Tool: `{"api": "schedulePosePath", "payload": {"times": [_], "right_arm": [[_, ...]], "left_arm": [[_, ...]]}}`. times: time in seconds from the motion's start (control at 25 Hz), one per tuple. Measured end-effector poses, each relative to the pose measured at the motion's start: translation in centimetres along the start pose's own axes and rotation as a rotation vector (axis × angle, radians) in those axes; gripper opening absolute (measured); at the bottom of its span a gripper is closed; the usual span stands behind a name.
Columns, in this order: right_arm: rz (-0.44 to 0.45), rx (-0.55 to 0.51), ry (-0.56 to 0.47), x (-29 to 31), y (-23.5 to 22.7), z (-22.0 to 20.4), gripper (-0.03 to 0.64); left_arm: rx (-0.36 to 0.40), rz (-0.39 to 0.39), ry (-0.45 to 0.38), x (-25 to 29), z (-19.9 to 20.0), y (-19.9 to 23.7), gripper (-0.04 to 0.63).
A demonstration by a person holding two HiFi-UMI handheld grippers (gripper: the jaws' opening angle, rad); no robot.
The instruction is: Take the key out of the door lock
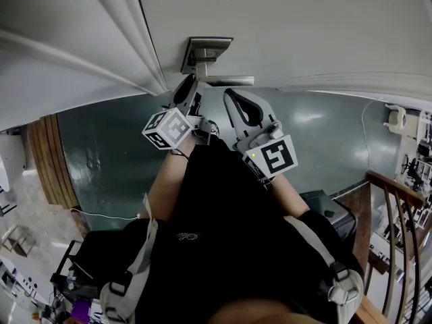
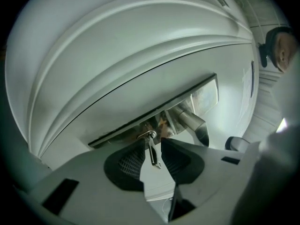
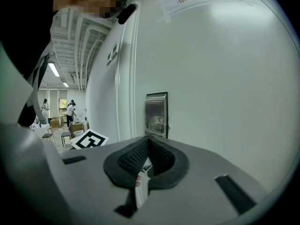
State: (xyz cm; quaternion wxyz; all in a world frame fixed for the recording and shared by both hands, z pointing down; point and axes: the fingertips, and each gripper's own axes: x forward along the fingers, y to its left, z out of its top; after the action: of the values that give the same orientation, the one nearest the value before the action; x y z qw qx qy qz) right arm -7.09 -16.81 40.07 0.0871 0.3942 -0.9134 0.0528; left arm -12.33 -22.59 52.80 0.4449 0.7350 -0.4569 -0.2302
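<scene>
White door (image 1: 304,32). Steel lock plate (image 2: 197,100). Right gripper (image 3: 148,142) near the plate, jaws tip to tip, empty. Left gripper (image 2: 152,143) at the lock, jaws narrowed, not clamped. Key (image 2: 153,153) hangs from lock, between the pads.

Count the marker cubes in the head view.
2. One black-and-white marker cube sits on the left hand-held gripper, the other on the right hand-held gripper. None appears hidden.
</scene>
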Motion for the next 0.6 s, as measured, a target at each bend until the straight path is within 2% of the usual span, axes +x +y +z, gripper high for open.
{"api": "schedulePosePath", "payload": {"times": [0.24, 0.6], "right_arm": [[-0.022, 0.005, 0.001, -0.6, -0.8, 0.1, 0.009], [-0.033, 0.012, 0.028, -0.8, -1.7, -0.8, 0.009]], "left_arm": [[-0.032, -0.001, -0.014, 0.6, 0.0, -0.2, 0.094], [-0.192, 0.034, -0.061, 1.4, 0.0, 0.3, 0.061]]}}
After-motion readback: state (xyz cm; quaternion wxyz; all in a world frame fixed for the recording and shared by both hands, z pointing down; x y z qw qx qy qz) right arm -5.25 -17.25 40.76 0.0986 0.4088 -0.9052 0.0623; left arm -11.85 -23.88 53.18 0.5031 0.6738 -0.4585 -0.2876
